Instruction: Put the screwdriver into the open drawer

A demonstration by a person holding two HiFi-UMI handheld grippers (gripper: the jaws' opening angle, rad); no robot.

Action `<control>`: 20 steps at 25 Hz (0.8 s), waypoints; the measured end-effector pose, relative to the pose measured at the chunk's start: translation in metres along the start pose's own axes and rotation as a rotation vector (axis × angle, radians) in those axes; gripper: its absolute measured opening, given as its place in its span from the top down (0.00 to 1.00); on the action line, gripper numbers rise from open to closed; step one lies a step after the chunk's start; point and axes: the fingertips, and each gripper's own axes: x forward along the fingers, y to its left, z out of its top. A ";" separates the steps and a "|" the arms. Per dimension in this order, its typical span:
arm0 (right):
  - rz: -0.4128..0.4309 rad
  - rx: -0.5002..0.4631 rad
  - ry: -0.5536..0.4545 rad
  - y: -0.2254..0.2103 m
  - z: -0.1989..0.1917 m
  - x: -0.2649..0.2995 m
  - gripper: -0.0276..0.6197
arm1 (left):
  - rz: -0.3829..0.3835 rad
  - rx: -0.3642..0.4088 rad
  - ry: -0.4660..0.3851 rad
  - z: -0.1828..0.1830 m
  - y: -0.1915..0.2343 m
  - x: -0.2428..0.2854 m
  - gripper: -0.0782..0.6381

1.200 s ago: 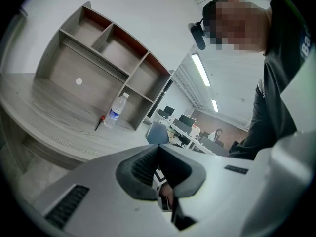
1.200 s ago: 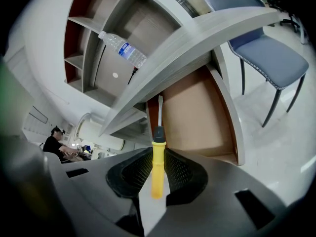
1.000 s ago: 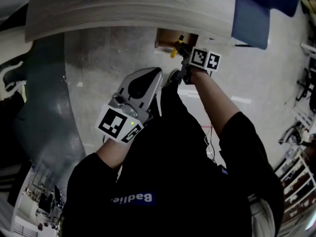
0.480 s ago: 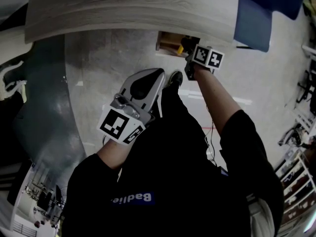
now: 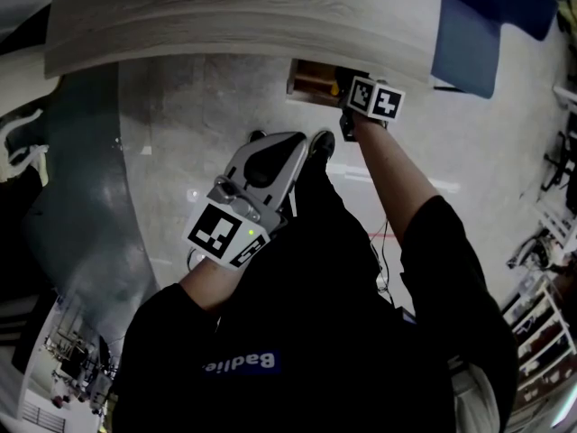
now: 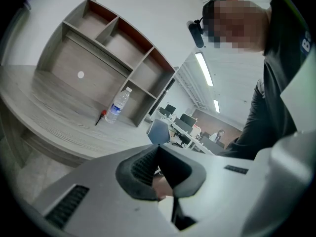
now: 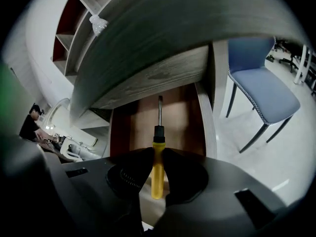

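In the right gripper view a screwdriver (image 7: pixel 157 164) with a yellow handle, black collar and dark shaft points away from me, tilted down over the open drawer (image 7: pixel 205 125). My right gripper (image 7: pixel 154 166) is shut on the handle, and the shaft hangs above the drawer's brown floor. From the head view, the right gripper (image 5: pixel 343 91) reaches into the drawer (image 5: pixel 309 78) just under the desk's edge, and the screwdriver is mostly hidden there. My left gripper (image 5: pixel 297 142) hovers lower left above the floor, jaws together, holding nothing; in its own view the left gripper (image 6: pixel 159 149) points at the desk.
A curved grey wooden desk (image 5: pixel 234 16) overhangs the drawer. A blue chair (image 7: pixel 261 90) stands to the right of it. A shelf unit (image 6: pixel 113 48), a water bottle (image 6: pixel 118 105) and a small red-tipped tool (image 6: pixel 102 115) are on the desk. The person's shoe (image 5: pixel 321 142) is below the drawer.
The right gripper has carried the screwdriver farther forward and down, from in front of the drawer to over its inside. The left gripper has only drifted slightly.
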 end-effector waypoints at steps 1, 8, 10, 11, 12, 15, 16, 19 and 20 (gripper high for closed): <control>-0.007 -0.001 0.003 -0.001 0.000 0.002 0.81 | 0.000 0.001 -0.003 0.001 0.001 0.000 0.89; -0.055 -0.067 0.024 -0.008 -0.007 0.013 0.81 | 0.012 0.007 -0.011 0.006 0.007 -0.001 0.89; -0.070 -0.084 0.034 -0.008 -0.011 0.014 0.81 | 0.015 0.005 -0.006 0.004 0.007 -0.003 0.89; -0.078 -0.092 0.039 -0.009 -0.013 0.015 0.81 | 0.016 0.005 -0.004 0.004 0.007 -0.004 0.89; -0.088 -0.099 0.042 -0.009 -0.014 0.016 0.81 | 0.017 0.003 -0.001 0.003 0.007 -0.005 0.89; -0.120 -0.112 0.044 -0.011 -0.016 0.019 0.81 | 0.024 -0.002 0.004 -0.001 0.008 -0.010 0.89; -0.131 -0.114 0.045 -0.012 -0.015 0.020 0.81 | 0.028 -0.005 0.007 -0.002 0.009 -0.011 0.89; -0.162 -0.126 0.052 -0.015 -0.015 0.024 0.81 | 0.039 -0.010 0.014 -0.005 0.012 -0.014 0.89; -0.169 -0.129 0.055 -0.015 -0.015 0.024 0.81 | 0.040 -0.009 0.014 -0.005 0.012 -0.015 0.89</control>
